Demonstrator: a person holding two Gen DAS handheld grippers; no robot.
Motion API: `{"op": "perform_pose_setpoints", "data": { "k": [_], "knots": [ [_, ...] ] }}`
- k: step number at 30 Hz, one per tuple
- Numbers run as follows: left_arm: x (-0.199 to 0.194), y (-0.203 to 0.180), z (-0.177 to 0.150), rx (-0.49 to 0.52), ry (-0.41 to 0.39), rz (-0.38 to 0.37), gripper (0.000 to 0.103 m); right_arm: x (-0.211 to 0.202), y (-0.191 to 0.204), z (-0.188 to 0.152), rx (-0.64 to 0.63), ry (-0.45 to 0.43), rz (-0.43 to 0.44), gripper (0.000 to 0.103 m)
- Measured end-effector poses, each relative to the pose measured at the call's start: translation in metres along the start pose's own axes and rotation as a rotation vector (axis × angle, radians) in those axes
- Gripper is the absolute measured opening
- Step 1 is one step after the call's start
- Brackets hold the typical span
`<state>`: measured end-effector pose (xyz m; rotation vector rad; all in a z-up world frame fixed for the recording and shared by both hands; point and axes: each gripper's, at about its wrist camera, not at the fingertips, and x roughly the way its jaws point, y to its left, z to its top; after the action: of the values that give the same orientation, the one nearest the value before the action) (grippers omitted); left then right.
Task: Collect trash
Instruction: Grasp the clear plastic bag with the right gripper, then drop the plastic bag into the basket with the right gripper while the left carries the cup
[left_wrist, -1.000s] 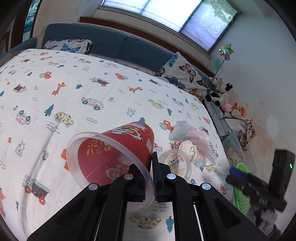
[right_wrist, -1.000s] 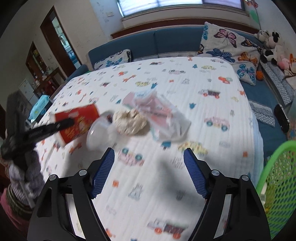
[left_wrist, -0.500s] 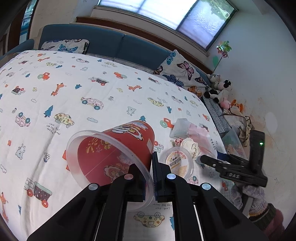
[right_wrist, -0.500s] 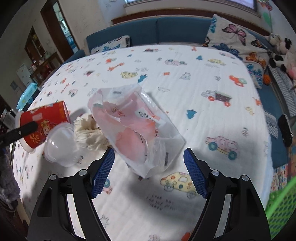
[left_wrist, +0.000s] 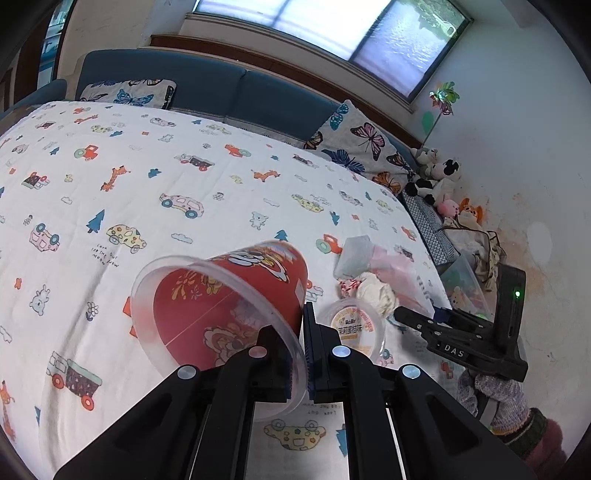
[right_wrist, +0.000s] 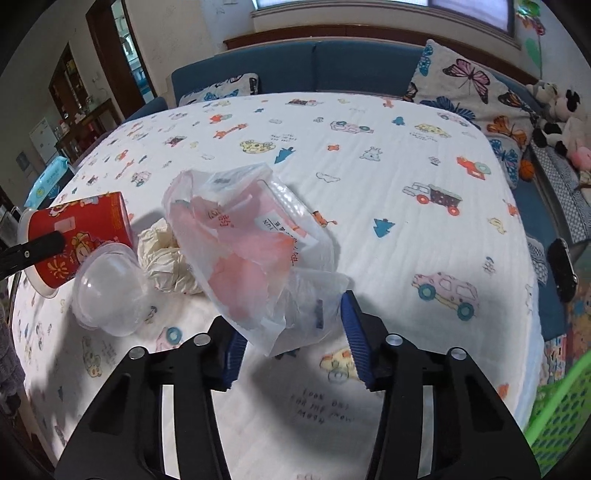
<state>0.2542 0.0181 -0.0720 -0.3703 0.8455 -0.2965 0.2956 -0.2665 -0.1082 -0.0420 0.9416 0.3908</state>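
My left gripper (left_wrist: 300, 354) is shut on the clear rim of a red paper cup (left_wrist: 229, 306), held tilted above the bed; the cup also shows in the right wrist view (right_wrist: 79, 240). My right gripper (right_wrist: 293, 339) is open, its blue pads on either side of the near edge of a clear plastic bag with pink contents (right_wrist: 251, 251). The bag also shows in the left wrist view (left_wrist: 384, 262). A crumpled tissue (right_wrist: 166, 258) and a clear plastic dome cup (right_wrist: 110, 295) lie between the bag and the red cup. The right gripper shows in the left wrist view (left_wrist: 417, 321).
A white sheet with cartoon cars (right_wrist: 388, 177) covers the bed. A green mesh basket (right_wrist: 557, 417) stands at the lower right. Butterfly pillows (right_wrist: 469, 92) and plush toys (right_wrist: 561, 110) sit at the far right, with a blue sofa (left_wrist: 229, 96) behind.
My right gripper has moved forward to the plastic bag, whose near edge now lies between its pads. My left gripper still holds the red cup in about the same place.
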Motion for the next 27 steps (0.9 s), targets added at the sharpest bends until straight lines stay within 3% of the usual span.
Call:
{"op": "perform_pose_setpoints", "data": {
  "k": [13,27],
  "knots": [
    [-0.037,-0.042,-0.001,0.060,-0.059,-0.073,0.005,-0.078,-0.022,-0.042,0.105,-0.075,-0.034,0.047],
    [-0.050,-0.123,-0.018,0.182,-0.040,-0.184,0.005,-0.154,-0.075,-0.111,0.260,-0.126,-0.134,0.047]
  ]
}}
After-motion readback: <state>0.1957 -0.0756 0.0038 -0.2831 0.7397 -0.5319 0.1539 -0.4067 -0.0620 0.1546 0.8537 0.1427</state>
